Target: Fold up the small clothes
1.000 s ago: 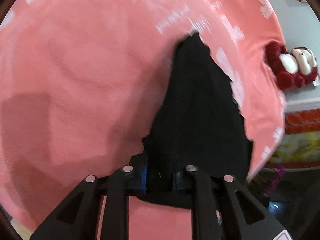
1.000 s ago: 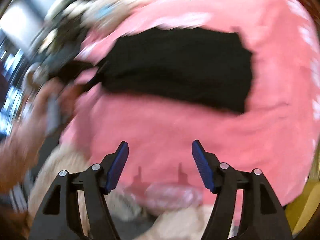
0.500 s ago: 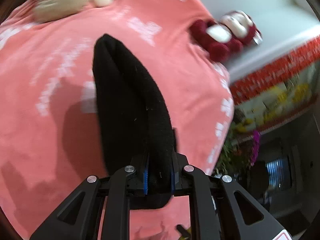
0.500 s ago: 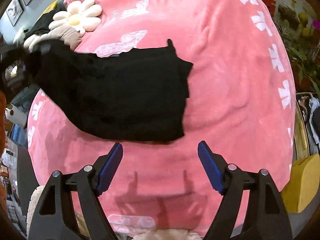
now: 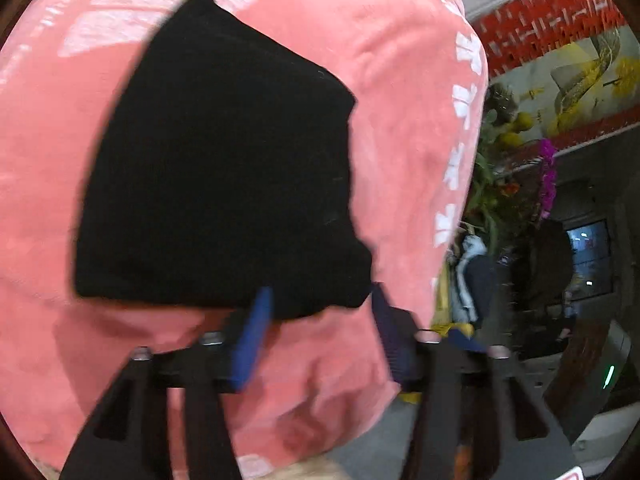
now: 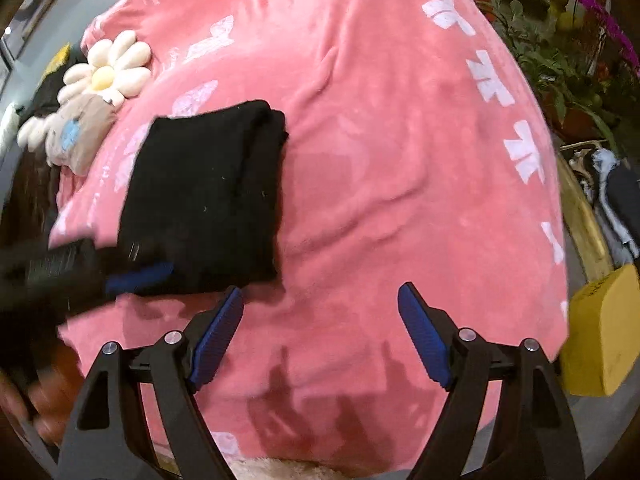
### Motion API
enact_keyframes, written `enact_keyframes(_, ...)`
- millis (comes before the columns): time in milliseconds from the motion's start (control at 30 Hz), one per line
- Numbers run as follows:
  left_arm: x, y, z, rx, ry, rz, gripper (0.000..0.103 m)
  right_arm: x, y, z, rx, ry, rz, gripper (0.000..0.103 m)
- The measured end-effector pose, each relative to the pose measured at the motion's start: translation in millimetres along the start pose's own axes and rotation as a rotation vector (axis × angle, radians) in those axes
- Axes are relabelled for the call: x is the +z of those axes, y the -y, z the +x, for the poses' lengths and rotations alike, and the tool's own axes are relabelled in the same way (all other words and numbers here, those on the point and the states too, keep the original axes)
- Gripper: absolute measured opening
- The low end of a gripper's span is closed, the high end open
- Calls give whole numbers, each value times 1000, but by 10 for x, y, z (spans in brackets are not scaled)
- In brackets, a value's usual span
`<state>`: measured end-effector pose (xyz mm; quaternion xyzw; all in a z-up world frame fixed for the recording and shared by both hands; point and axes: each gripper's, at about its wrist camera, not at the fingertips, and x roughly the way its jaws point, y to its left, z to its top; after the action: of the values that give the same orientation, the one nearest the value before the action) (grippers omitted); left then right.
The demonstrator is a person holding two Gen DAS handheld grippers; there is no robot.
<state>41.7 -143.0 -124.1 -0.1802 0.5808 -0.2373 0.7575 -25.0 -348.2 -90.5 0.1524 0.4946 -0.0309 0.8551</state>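
Observation:
A small black garment lies folded on a pink blanket with white marks. My left gripper is open, its blue pads just off the garment's near edge. In the right wrist view the garment lies left of centre, and the left gripper shows blurred at its near left corner. My right gripper is open and empty over the bare blanket, to the right of the garment.
A plush daisy toy lies at the blanket's far left. A yellow block sits off the right edge. Flowers and plants stand beyond the blanket's right side, where it drops to the floor.
My left gripper laid the hanging black garment down folded on the blanket and opened, letting go. The right gripper stayed open and shifted slightly.

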Motion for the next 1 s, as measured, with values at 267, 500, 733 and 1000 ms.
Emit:
enact_keyframes(267, 37, -183, -497, 279, 124, 73, 61, 208, -145, 514, 170, -42, 64, 79)
enact_keyframes(500, 5, -315, -615, 375, 134, 123, 62, 354, -385, 646, 270, -75, 79, 6)
enact_keyframes(733, 9, -343, -599, 377, 113, 135, 64, 328, -431, 363, 206, -30, -70, 14)
enact_keyframes(1000, 22, -350, -391, 442, 62, 144, 65, 155, -167, 351, 114, -16, 7, 30)
